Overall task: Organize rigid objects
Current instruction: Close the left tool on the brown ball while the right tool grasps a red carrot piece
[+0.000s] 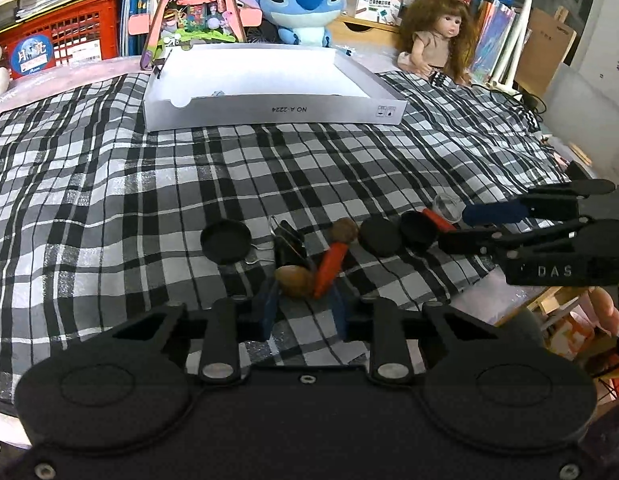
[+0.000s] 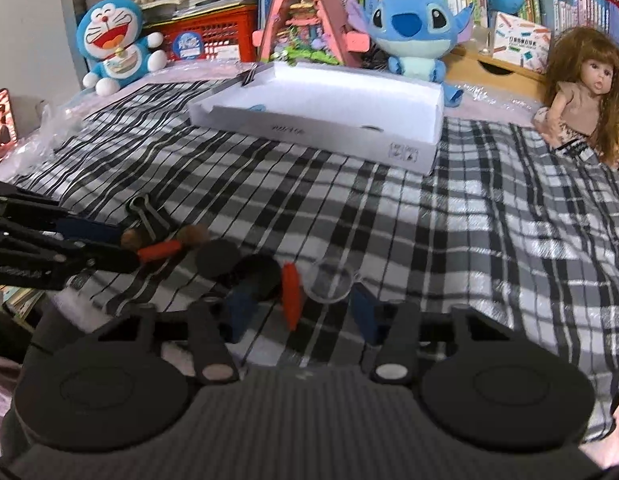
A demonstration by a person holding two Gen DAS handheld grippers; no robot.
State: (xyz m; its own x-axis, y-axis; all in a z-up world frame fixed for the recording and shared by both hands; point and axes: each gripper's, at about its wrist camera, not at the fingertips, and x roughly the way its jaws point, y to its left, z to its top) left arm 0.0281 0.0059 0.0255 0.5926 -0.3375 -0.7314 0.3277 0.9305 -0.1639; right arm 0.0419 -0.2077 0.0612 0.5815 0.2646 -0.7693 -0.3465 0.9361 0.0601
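Left wrist view: your left gripper (image 1: 303, 312) stands wide, holding nothing — a walnut (image 1: 295, 280) and red stick (image 1: 329, 268) lie between its tips. Right wrist view: your right gripper (image 2: 301, 314) is spread wide around another red stick (image 2: 290, 294) and clear cup (image 2: 331, 282); the white tray (image 2: 309, 128) sits far.

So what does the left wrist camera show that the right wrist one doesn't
Only the left wrist view shows a third black disc, lying apart to the left of the pile, and the box's printed code.

Only the right wrist view shows the Doraemon plush and a framed picture at far left.

Both show the white box, Stitch plush, doll, binder clip, two nuts, two orange sticks, clear cup, and both grippers, left and right, open over the pile.
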